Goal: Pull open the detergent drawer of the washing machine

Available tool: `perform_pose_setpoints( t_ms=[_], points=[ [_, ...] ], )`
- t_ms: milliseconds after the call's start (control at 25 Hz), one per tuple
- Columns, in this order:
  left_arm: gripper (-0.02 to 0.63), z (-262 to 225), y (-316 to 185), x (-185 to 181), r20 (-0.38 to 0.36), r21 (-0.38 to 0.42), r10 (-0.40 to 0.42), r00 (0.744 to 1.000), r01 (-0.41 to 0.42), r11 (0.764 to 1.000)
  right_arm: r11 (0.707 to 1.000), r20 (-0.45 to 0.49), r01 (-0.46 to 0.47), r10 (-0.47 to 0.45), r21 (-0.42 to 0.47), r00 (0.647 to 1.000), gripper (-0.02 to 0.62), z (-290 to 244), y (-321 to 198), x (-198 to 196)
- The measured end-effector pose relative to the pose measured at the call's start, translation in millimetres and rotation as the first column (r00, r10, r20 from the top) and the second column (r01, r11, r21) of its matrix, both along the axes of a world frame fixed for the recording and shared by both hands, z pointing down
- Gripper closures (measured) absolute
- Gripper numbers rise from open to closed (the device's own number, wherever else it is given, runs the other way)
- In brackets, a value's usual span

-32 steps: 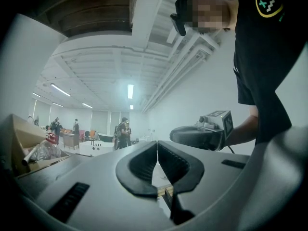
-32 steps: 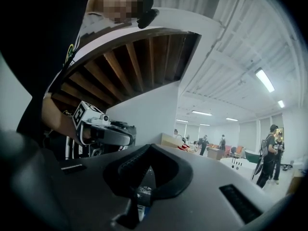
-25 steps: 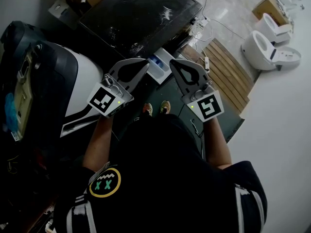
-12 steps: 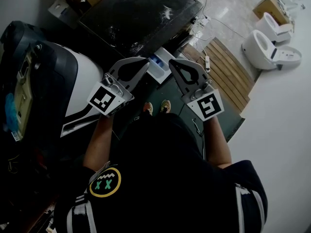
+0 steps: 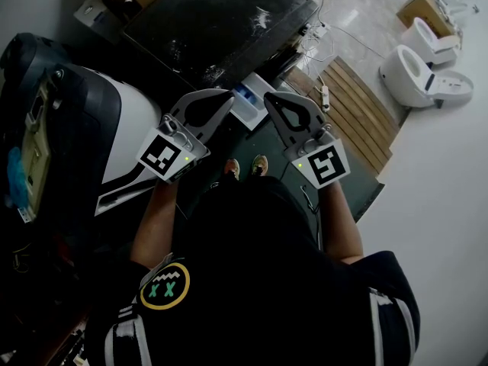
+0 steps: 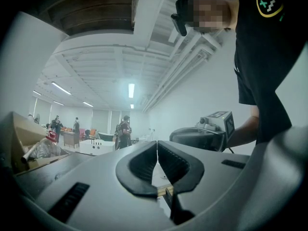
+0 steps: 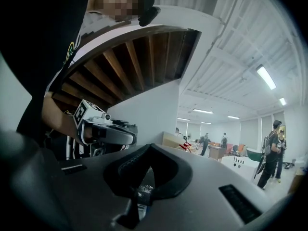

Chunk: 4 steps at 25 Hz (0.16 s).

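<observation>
In the head view the washing machine (image 5: 213,21) shows its dark top at the upper middle. Its white and blue detergent drawer (image 5: 248,102) stands pulled out from the front, just below and between my two grippers' tips. My left gripper (image 5: 229,98) is shut and empty, to the left of the drawer. My right gripper (image 5: 268,97) is shut and empty too, to the drawer's right. The left gripper view has its jaws (image 6: 157,144) closed tip to tip, with the right gripper (image 6: 211,129) beside them. The right gripper view has closed jaws (image 7: 150,148) and the left gripper (image 7: 103,126).
A rounded white and dark appliance (image 5: 114,128) stands at the left. Wooden slats (image 5: 358,113) lie on the floor at the right, with white toilets (image 5: 419,75) beyond them. Cables run past the machine's right side. Several people (image 6: 124,131) stand far off in the hall.
</observation>
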<state>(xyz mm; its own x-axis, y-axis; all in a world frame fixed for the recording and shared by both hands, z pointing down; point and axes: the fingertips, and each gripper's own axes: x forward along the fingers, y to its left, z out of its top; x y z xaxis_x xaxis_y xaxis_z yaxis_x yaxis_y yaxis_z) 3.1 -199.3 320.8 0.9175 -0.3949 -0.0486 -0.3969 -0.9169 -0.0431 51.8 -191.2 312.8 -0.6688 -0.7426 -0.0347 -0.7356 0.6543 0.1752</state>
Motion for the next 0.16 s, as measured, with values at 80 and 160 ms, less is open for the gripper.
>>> perform_pose_setpoints(
  t_ms=[80,160],
  points=[
    [0.583,-3.1,1.0,2.2,-0.010,-0.024,-0.001,1.000,0.000,1.000,1.000,-0.002,0.000,0.000,-0.003,1.000,0.575,0.8,-0.9,0.3],
    [0.583,-6.2,2.0,4.5,-0.017,-0.051,-0.002,1.000,0.001,0.999,1.000,-0.003,-0.003,0.003,-0.008,1.000,0.575,1.9,-2.0,1.0]
  ],
)
